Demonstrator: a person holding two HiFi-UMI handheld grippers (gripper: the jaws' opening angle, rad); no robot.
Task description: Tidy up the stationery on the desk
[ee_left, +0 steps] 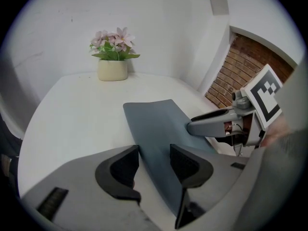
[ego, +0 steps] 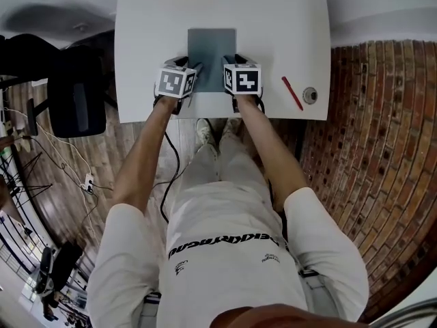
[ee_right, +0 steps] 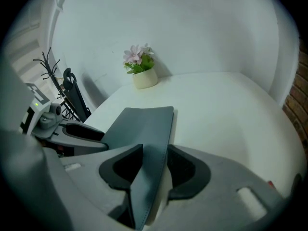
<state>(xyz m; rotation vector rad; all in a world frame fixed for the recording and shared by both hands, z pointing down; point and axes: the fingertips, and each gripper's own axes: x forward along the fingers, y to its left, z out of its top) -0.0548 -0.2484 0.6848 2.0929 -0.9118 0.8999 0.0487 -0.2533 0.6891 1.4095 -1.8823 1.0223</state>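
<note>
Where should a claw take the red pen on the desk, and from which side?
Grip the red pen at mid-barrel, from straight above, jaws set across its length. It lies flat and slanted on the white desk, so nothing can go under it. A small round thing sits close on its right; probably open narrowly.

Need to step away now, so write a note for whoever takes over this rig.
Left tool: jaws apart, near edge of the grey mat between them, not clamped.
Right tool: the same at the mat's other near corner.
Red pen and a small round item lie on the desk beside the right tool.
Done: nothing visibly put away. Left: mat, pen, round item.
</note>
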